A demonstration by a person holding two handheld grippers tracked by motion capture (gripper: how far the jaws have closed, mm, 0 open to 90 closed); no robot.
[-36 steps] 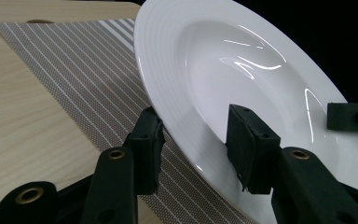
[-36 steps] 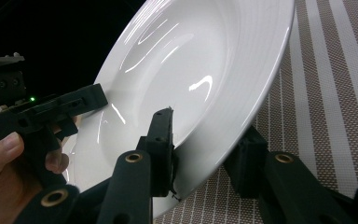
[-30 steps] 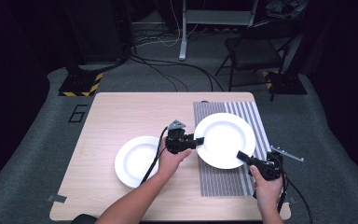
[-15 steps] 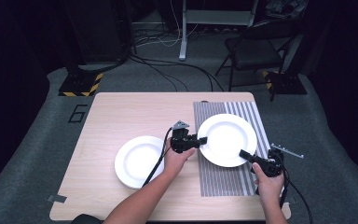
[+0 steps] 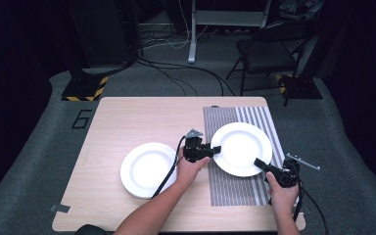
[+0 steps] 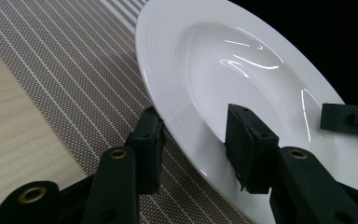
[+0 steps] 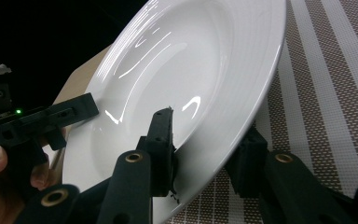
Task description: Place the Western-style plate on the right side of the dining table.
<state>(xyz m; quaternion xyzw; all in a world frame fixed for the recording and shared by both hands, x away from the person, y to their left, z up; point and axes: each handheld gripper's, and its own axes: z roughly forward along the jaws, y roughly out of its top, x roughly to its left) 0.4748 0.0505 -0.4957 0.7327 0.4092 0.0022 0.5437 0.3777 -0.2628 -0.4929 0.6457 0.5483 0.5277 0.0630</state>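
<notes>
Where the person's forearms come in at the near desk edge, the right gripper (image 5: pixel 260 163) grips the near-right rim of a round white ceramic plate (image 5: pixel 241 148), one finger (image 7: pixel 161 140) on top of the rim and the other beneath it. The left gripper (image 5: pixel 216 149) is clenched on the plate's left rim the same way, fingers (image 6: pixel 249 144) above and below. The plate is tilted, lifted off the grey-and-white striped woven placemat (image 5: pixel 235 188) at the right of the light wooden desk (image 5: pixel 127 117). To the left, a second white round plate (image 5: pixel 148 169), empty, lies flat on bare wood, just beside the left hand (image 5: pixel 192 169). The held plate is empty too. Beyond the desk: grey carpet, black cables (image 5: pixel 176 73), a dark folding chair (image 5: pixel 269 54).
</notes>
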